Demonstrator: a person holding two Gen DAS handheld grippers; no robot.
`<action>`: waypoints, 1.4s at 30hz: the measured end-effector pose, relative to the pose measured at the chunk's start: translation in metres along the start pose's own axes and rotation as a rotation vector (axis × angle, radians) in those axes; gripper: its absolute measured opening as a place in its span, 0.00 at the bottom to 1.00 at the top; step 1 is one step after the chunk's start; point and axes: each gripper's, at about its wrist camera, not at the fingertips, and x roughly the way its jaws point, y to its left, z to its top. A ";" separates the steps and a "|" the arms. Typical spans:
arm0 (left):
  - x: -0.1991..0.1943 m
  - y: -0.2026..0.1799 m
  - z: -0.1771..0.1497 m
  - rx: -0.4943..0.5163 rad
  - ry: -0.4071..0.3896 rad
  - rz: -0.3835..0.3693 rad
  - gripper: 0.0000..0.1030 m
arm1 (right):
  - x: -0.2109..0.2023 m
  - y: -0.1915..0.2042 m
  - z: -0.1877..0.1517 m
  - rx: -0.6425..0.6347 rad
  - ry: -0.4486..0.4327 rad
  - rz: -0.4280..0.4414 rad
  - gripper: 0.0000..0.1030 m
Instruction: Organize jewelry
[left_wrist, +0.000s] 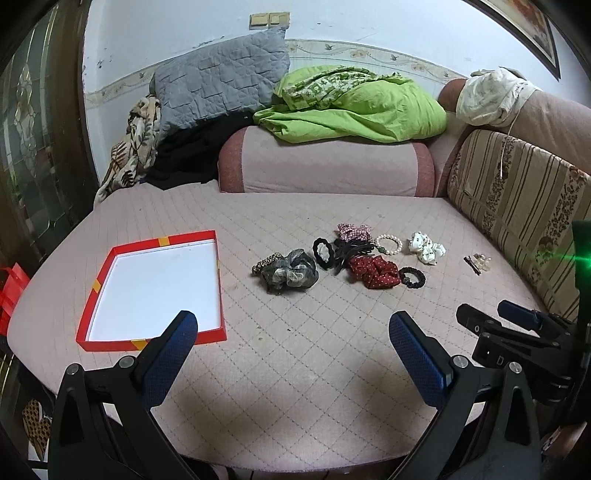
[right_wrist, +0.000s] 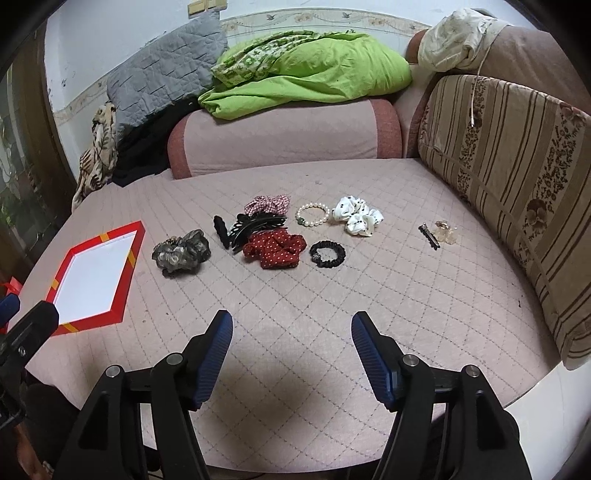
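Pink quilted fabric with diamond stitching covers the broad sofa seat (right_wrist: 295, 295) on which everything lies, backed by a striped floral brown cushion (right_wrist: 517, 177) at the right and a pink bolster (right_wrist: 284, 136) at the rear that carries a crumpled lime-green sheet (right_wrist: 314, 74), with a grey quilted pillow (right_wrist: 162, 85) leaning on the wall to its left. On the left part of the seat sits a shallow red cardboard box lid with a white inside (left_wrist: 92, 295), holding nothing. The left gripper (left_wrist: 291, 328) hovers low over the near edge of the seat, its blue-padded fingers spread wide with nothing between them; the right gripper (right_wrist: 291, 328) hangs likewise, spread and empty, and shows at the right edge of the left wrist view. The jewellery and hair pieces lie in a loose cluster at mid-seat, well apart from the box: a grey-olive gauzy scrunchie (right_wrist: 181, 251) nearest the box, a red scrunchie with white dots (right_wrist: 275, 251) to its right, a white scrunchie with black dots (right_wrist: 356, 218) further right, a pink checked scrunchie (right_wrist: 267, 205) behind, and a black plastic claw clip (right_wrist: 251, 227) touching both the red and checked ones. Just beside the red scrunchie lies a small black scrunchie (right_wrist: 328, 254), and between the checked and white ones a white pearl bracelet (right_wrist: 312, 216). Apart, near the striped cushion, rest a clear small claw clip (right_wrist: 445, 230) and a thin dark hair pin (right_wrist: 428, 236).
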 end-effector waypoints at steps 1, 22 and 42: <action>0.002 -0.001 -0.001 0.006 0.002 0.001 1.00 | 0.001 -0.001 0.000 0.002 0.001 -0.001 0.70; 0.105 0.055 0.004 -0.156 0.208 -0.010 1.00 | 0.083 -0.025 -0.005 0.081 0.162 -0.007 0.70; 0.260 0.065 0.034 -0.359 0.417 -0.199 0.93 | 0.188 -0.028 0.057 0.150 0.188 0.152 0.70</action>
